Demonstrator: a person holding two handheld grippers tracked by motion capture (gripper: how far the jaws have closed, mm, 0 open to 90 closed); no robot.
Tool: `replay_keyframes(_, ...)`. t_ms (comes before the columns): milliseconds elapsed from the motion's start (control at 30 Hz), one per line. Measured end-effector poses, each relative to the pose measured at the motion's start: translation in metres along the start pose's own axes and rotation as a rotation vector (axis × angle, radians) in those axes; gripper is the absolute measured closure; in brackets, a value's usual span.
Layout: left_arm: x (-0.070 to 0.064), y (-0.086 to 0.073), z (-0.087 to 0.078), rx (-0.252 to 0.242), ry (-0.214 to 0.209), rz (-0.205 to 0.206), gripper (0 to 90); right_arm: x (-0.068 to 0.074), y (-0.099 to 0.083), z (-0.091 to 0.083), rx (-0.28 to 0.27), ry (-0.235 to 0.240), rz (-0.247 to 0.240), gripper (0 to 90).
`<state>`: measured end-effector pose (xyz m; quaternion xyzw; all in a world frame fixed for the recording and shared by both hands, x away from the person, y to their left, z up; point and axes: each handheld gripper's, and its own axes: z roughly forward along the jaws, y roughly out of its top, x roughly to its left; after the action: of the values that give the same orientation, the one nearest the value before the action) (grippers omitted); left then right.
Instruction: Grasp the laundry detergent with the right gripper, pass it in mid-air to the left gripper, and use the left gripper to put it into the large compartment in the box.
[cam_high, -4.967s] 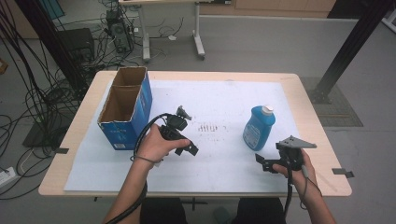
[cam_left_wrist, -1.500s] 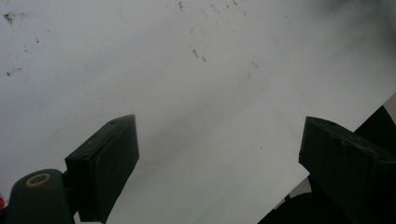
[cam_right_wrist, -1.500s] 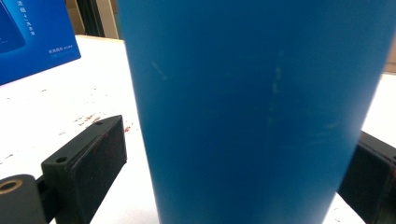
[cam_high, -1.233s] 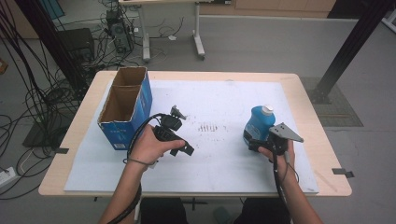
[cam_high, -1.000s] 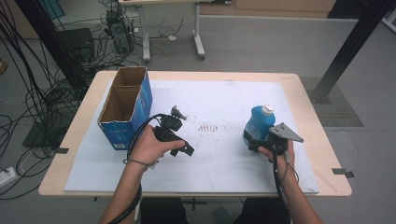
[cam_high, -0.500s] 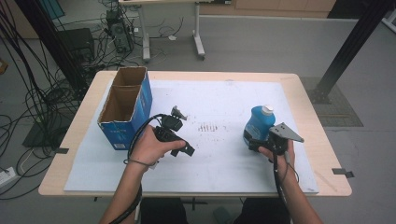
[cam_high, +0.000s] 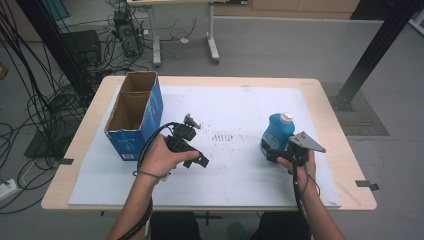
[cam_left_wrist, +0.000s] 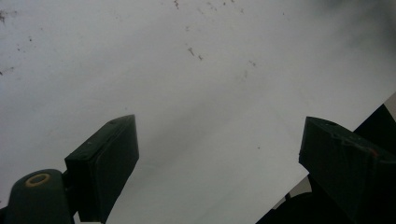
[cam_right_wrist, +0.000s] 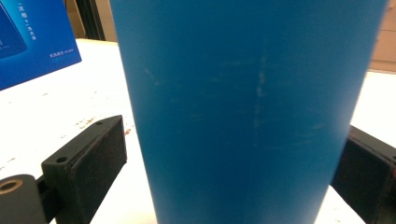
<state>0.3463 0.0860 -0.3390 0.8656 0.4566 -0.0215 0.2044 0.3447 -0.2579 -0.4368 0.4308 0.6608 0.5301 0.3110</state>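
Seen from the high view: blue bottle (cam_high: 276, 134) with a white cap, upright near the right edge of the counter (cam_high: 330, 120), right claw (cam_high: 272, 153) pressed up against its near side. Closer in the right gripper view: bottle (cam_right_wrist: 247, 107) standing between the two black jaws, left jaw with a sliver of gap beside the blue wall, right jaw at or behind the bottle's edge; spread wide around the bottle, not clamped on it. Faint scuffs on the plastic, legible only from this close.

Left claw (cam_high: 197, 161) held low over the middle of the counter, towards the near edge. From the left gripper view: left claw (cam_left_wrist: 215, 149) with jaws wide apart, nothing between them, just the speckled white sheet (cam_left_wrist: 196, 70) beneath.

White sheet (cam_high: 240, 110) covering most of the wooden counter, with a patch of dark marks at its centre. Open blue cardboard box (cam_high: 134, 114) near the far left corner, well apart from the bottle; its printed blue side (cam_right_wrist: 32, 37) also caught in the right gripper view. Grey floor around, cables (cam_high: 45, 100) bundled at the left, another desk's legs (cam_high: 212, 35) beyond.
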Motion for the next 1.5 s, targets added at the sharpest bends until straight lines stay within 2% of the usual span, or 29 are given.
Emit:
replay_keyframes(1067, -0.002, -0.0002, -0.0002, -0.002, -0.008, 0.001, 12.3, 0.0011, -0.0018, 0.003, -0.015, 0.017, 0.002, 3.9)
replay_keyframes(1500, -0.0008, -0.0023, -0.0002, -0.003, -0.009, -0.004, 12.4, 0.0008, -0.002, 0.0021, -0.026, 0.003, 0.0, 17.2)
